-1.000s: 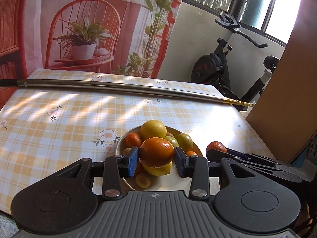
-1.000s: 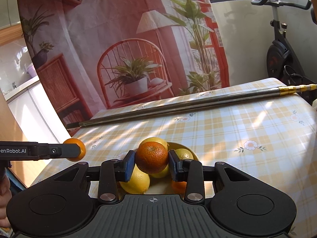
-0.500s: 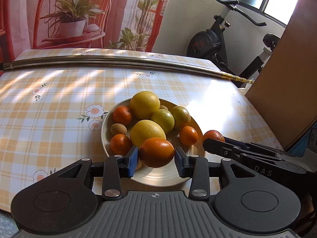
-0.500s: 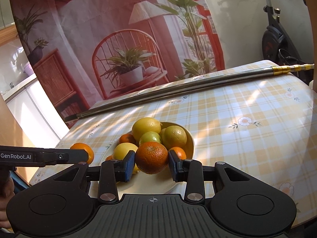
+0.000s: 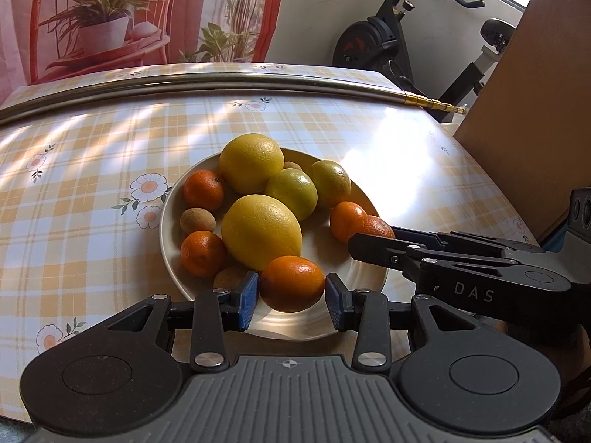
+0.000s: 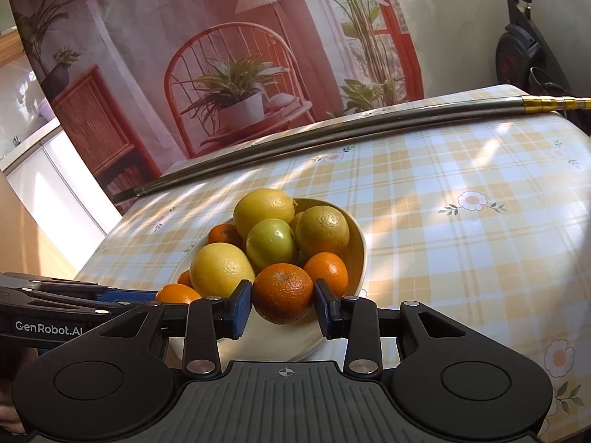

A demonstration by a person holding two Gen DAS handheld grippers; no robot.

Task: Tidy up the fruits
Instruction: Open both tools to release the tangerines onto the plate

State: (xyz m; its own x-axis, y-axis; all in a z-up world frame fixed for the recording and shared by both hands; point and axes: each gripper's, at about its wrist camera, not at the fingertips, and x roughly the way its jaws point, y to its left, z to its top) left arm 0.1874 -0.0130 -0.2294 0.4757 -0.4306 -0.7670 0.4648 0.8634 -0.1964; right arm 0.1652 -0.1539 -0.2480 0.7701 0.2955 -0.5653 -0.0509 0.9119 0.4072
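A cream plate [image 5: 365, 291] [image 6: 356, 236] on the checked tablecloth holds several fruits: two big yellow lemons, greenish citrus, small oranges and brown kiwis. My left gripper [image 5: 291, 297] is shut on an orange [image 5: 291, 283] just over the plate's near rim. The right gripper [image 6: 283, 306] is shut on a darker orange [image 6: 283, 292] low over the plate's near side. From the left wrist view the right gripper [image 5: 364, 238] reaches in from the right with its orange [image 5: 371, 226] at the plate's right edge. Seen from the right wrist, the left gripper's orange [image 6: 177, 292] shows at the left.
A long metal pole [image 5: 221, 83] [image 6: 332, 140] with a brass tip lies across the far side of the table. A brown board [image 5: 532, 92] stands at the right. An exercise bike [image 5: 384, 44] and a printed backdrop are behind the table.
Both grippers have come down toward the plate with their oranges still held. The plate and its fruits now sit higher and larger in both views.
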